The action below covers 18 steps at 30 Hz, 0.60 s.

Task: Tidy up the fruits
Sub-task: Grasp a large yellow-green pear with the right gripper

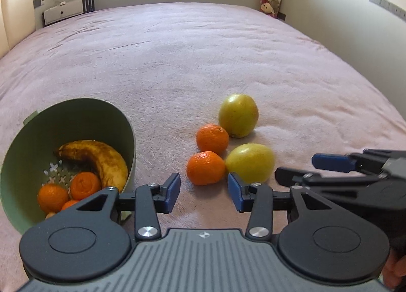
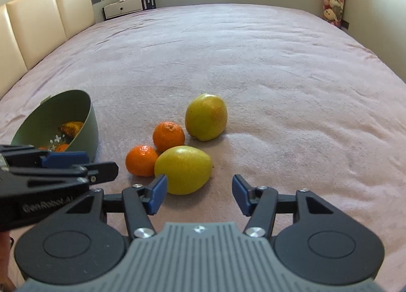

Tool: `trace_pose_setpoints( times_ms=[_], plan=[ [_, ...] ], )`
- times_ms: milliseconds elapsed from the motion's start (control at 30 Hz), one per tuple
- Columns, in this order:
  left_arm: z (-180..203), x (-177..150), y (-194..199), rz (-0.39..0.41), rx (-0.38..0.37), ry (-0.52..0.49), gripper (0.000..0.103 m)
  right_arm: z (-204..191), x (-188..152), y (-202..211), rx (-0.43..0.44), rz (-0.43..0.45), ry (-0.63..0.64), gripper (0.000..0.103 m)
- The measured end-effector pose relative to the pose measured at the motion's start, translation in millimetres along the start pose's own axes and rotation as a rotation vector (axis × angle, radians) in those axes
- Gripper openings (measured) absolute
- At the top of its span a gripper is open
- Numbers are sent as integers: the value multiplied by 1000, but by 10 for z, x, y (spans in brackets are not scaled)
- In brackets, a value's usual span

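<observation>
Left gripper (image 1: 204, 192): jaws part-open, empty, near mandarin (image 1: 206, 167) at 12 o'clock. Right gripper (image 2: 199, 194): jaws part-open, empty, near lemon (image 2: 183, 169) at 11 o'clock.

Done, I judge: banana (image 1: 97, 159) and several mandarins in green bowl (image 1: 76, 114).

Left on bedspread (image 1: 203, 64): two mandarins, two yellow-green fruits, clustered touching. I read roughly half remaining.

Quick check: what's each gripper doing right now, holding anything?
Left gripper: open, holding nothing, near an orange.
Right gripper: open, holding nothing, near a lemon.
</observation>
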<state>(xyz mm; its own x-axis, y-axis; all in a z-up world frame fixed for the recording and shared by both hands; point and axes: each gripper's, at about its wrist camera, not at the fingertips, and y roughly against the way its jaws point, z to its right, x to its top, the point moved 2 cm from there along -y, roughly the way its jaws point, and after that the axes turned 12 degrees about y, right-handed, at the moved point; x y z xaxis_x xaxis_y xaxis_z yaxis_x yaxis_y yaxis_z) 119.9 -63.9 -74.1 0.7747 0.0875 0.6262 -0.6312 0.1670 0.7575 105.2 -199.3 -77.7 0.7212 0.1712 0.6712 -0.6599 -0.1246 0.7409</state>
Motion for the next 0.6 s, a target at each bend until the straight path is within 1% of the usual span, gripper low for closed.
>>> trace_pose_setpoints(
  times_ms=[133,300,400,600],
  plan=[
    [-18,7,-107,-19,-3,11,50,106,10,-72,46,-4,-100,55],
    [-24,0,-175,-20,27,-15,50,234,-4,-196,143,-14,-289,55],
    [-61,9,-197,-23,26,-7,50,286,-26,-301,195,-31,-397,55],
    [-68,22,-229,-17,15,-18,50,308,-79,-515,232,-81,-521,56]
  ],
)
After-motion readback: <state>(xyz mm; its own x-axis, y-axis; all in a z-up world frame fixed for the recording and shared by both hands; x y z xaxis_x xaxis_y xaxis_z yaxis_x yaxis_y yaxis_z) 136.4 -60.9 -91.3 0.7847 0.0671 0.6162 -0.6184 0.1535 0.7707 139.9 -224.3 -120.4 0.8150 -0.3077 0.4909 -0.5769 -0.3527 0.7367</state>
